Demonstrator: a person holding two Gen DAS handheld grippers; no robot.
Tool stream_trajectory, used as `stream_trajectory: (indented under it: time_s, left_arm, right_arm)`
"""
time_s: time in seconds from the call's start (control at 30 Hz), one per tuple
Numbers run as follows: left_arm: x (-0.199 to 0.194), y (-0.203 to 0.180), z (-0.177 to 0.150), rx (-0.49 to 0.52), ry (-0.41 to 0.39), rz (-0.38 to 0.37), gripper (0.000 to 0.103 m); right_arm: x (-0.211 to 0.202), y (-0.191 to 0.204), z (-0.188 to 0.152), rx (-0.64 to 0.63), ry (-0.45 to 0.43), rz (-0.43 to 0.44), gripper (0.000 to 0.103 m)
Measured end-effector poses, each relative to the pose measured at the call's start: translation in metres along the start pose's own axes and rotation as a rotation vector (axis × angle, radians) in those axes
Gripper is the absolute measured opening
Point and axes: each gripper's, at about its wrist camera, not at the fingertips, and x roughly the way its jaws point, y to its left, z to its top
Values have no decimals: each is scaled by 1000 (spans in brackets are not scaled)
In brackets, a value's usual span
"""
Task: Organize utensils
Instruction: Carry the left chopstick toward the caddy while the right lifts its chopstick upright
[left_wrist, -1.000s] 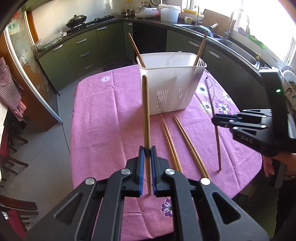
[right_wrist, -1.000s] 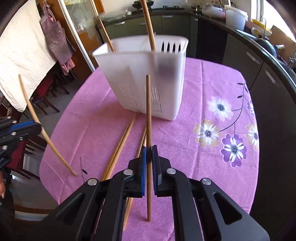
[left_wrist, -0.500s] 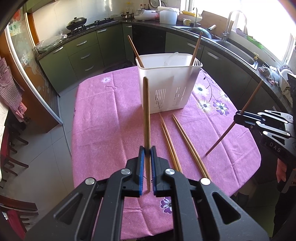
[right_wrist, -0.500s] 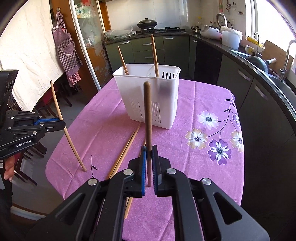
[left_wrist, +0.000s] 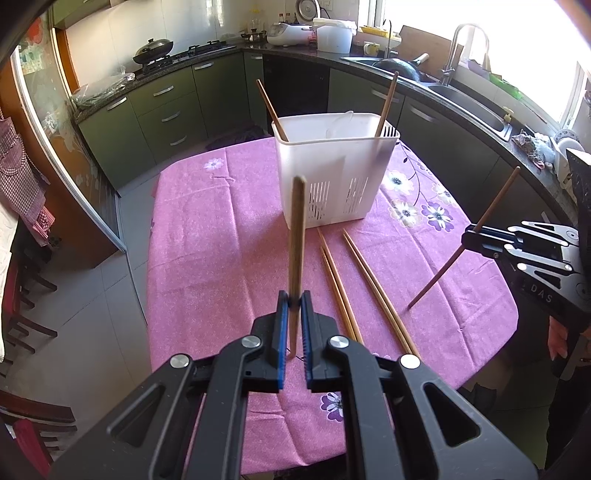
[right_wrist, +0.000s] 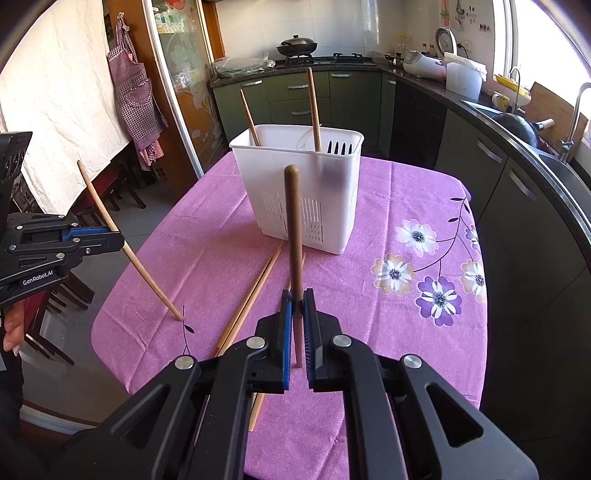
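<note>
in the left wrist view the left gripper (left_wrist: 292, 301) pinched a thin, stiff, light-looking chopstick (left_wrist: 296, 236) near its lower end, upright above the bench (left_wrist: 207, 236), and in the right wrist view the right gripper (right_wrist: 297, 298) likewise pinched its dark chopstick (right_wrist: 293, 221) low, short of the white holder (right_wrist: 288, 177), so each looked prone to pivot.

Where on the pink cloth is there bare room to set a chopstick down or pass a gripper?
Free: the pink tablecloth left of the white holder, out to its left edge, and the flowered stretch right of the holder. Crowded: the strip in front of the holder, where loose chopsticks lie, and the air above it, where both grippers hold chopsticks.
</note>
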Motion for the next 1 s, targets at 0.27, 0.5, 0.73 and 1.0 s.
stream_trajectory:
  time_s: [0.27, 0.5, 0.73, 1.0]
  left_arm:
    - [-7, -2, 17, 2, -18, -16, 7]
    - [-24, -12, 48, 28, -55, -18, 7]
    - [-44, -21, 85, 41, -89, -21, 7]
    - [-67, -24, 133, 34, -142, -6, 7]
  right_arm:
    - [0, 2, 0, -6, 1, 0, 7]
    - [-1, 1, -1, -10, -1, 10, 7]
    - [0, -3, -3, -8, 2, 20, 7]
    - [1, -7, -4, -2, 0, 34, 7]
